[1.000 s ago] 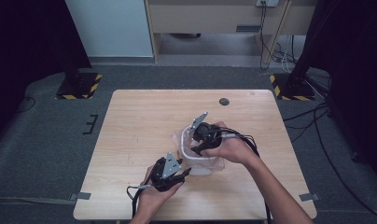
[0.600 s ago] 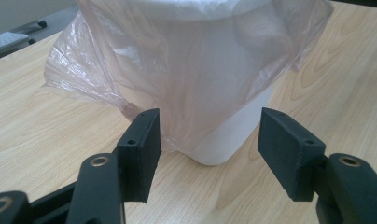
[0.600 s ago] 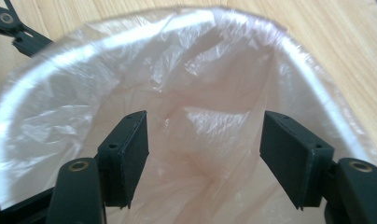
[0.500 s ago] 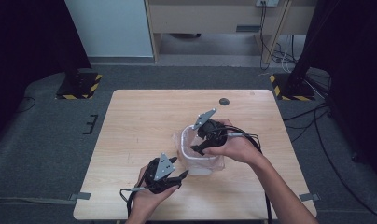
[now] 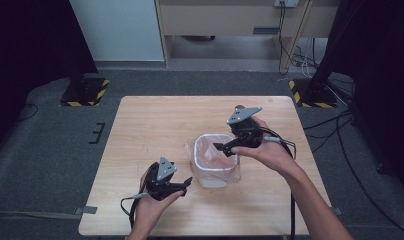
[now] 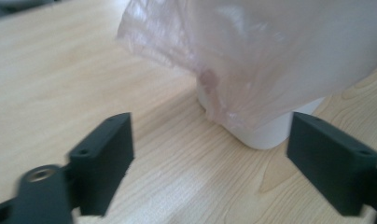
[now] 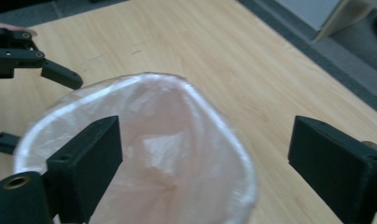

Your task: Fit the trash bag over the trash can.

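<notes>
Biggest risk, as judged: the bin [image 5: 216, 162] could be tipped or slid across the table [image 5: 155, 125] if the bag [image 5: 212, 150] is tugged from one side only, since the bin looks light and nothing is pinning it down. Next: the thin bag could be torn or pulled off the rim if pinched hard w/ a jaw edge. Smaller: loose plastic draped on the outside could be snagged by the left gripper [image 5: 182, 183].

Bin w/ bag is seen right of centre in the high view, on the table. Right gripper [image 5: 224, 148] is held over the bin's right rim, jaws spread wide, nothing gripped; in the right gripper view the bag mouth [image 7: 140, 154] lies lower left, partly behind the left jaw, not between the pads. Left gripper jaws are also spread wide and empty; in the left gripper view the bin [image 6: 266, 133] and hanging bag [image 6: 252, 60] sit upper right, ahead of the jaws, apart from both.
</notes>
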A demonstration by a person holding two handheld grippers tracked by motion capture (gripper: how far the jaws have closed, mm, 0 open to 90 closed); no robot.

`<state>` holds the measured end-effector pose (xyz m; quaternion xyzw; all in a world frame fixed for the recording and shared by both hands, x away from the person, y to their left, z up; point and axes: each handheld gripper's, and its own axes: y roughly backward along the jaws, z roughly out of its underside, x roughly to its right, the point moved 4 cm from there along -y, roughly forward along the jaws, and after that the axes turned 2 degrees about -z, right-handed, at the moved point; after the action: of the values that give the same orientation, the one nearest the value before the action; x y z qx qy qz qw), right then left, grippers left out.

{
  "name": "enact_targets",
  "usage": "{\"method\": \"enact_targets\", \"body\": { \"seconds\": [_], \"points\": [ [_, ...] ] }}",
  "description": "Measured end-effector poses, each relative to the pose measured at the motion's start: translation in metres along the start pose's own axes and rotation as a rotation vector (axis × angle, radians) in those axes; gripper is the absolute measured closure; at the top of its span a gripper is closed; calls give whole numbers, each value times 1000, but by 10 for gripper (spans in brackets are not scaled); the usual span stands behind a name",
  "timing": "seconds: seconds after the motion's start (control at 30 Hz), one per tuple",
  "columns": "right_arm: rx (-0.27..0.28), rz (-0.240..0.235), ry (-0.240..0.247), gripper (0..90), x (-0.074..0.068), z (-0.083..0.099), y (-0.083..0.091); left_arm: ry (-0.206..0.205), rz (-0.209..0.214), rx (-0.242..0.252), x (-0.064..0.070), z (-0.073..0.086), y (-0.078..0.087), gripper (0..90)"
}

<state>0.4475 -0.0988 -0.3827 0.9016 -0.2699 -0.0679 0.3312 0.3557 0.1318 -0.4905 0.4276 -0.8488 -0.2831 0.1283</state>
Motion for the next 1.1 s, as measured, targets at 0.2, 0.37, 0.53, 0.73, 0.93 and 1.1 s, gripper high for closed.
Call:
{"method": "enact_targets", "body": {
  "seconds": [0.2,0.37,0.53,0.73,0.93,1.1],
  "points": [
    [40,71,-57,69,20,12,10,5,-1,-33,-8,5,-6,91],
    [59,120,-119,79,37,35,19,13,-9,-43,-13,6,-8,70],
    [94,165,-215,88,59,69,23,36,-30,-49,-24,9,-14,62],
    [118,199,-288,91,75,109,21,59,-60,-63,-38,16,-19,57],
    [93,227,-327,91,83,141,10,62,-97,-92,-55,18,-23,52],
    [89,265,-370,92,92,165,2,94,-132,-124,-74,24,-31,47]
  ]
}}
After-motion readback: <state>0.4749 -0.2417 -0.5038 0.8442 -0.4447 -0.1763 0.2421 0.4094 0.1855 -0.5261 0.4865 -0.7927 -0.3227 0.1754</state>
